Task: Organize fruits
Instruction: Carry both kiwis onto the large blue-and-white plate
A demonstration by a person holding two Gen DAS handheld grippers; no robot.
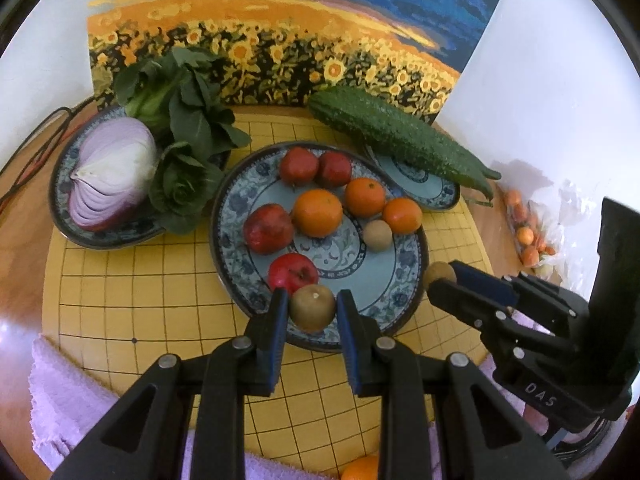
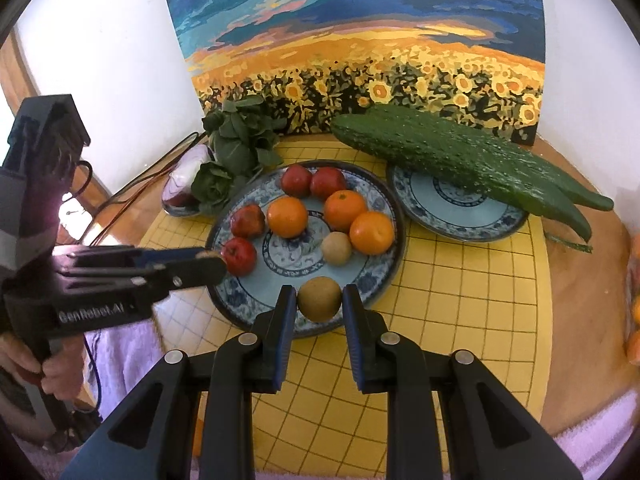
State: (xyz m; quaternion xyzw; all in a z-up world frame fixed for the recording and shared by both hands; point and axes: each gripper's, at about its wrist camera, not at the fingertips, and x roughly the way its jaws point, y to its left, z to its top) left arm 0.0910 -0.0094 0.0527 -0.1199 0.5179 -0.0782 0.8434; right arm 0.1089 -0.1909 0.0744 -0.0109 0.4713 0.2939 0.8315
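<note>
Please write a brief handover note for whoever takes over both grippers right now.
Left gripper: shut on a brown fruit over the near rim of the fruit plate.
Right gripper: shut on a second brown fruit at that plate's near right edge.
Done: four red fruits, three oranges and one brown fruit lie on the plate.
Left: set down both held fruits. An orange lies near the towel; more sit in a bag at right.

Plate (image 1: 236, 208): pale blue centre, dark blue floral border; apples (image 1: 268, 229) deep red; oranges (image 1: 317, 213) bright orange; small round fruit (image 1: 312, 307) olive-brown; cucumbers (image 1: 400, 136) dark green, bumpy; onion (image 1: 112, 172) purple and white; mat (image 1: 160, 292) yellow, black grid; towel (image 1: 60, 392) lilac.
</note>
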